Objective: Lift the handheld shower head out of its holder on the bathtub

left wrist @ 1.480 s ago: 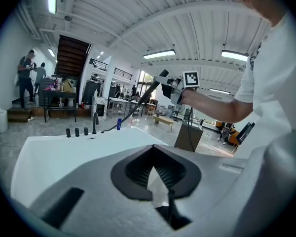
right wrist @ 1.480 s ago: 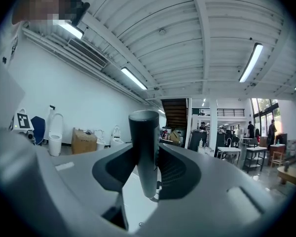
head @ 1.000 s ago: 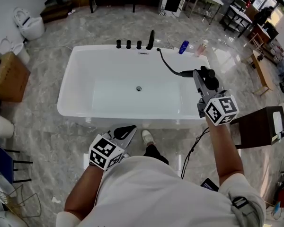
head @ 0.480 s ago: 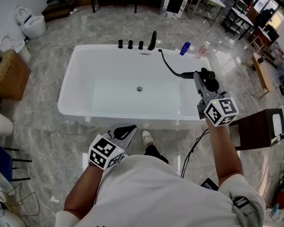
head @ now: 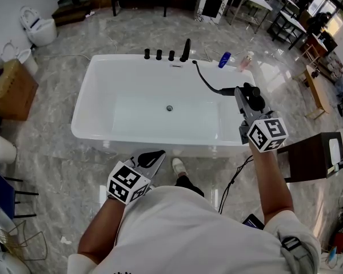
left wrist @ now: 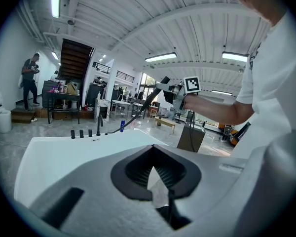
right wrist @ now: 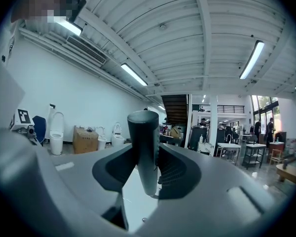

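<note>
Grey marble flooring surrounds the white bathtub (head: pixel 86 119) in the head view. The right gripper (head: pixel 240 93) holds the shower head (head: pixel 226 89) over the tub's right rim. The left gripper (head: pixel 153 158) hangs just outside the tub's near rim.

In the left gripper view, its jaws seem to meet at the tips, with nothing between them.

In the right gripper view, its jaws pinch the shower head's dark body.

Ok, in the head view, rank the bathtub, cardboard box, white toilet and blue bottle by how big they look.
1. bathtub, by far the largest
2. cardboard box
3. white toilet, only a little smaller than the box; it sits farther off, so real size is unsure
4. blue bottle, smallest
</note>
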A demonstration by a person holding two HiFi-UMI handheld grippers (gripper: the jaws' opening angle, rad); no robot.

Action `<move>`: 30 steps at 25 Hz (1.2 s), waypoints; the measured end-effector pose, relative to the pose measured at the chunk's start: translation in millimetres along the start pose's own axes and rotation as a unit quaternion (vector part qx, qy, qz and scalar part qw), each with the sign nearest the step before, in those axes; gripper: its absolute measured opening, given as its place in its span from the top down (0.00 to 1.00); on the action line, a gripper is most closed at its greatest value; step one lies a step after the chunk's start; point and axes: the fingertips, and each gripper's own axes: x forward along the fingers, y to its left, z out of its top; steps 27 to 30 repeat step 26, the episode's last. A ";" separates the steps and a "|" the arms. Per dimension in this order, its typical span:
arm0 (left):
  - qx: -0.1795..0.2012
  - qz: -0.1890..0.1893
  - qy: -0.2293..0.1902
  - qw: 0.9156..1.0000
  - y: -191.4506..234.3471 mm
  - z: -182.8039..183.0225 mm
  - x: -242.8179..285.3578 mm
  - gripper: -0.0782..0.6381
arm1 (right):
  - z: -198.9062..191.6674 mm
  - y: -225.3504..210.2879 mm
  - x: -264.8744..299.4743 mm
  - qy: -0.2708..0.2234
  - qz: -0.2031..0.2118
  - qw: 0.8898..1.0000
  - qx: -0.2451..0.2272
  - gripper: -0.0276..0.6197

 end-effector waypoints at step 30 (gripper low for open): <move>-0.012 0.009 -0.007 1.000 1.5 -5.1 -7.4 0.88 | 0.2 3.7 4.0 0.004 0.006 1.000 -0.007 0.74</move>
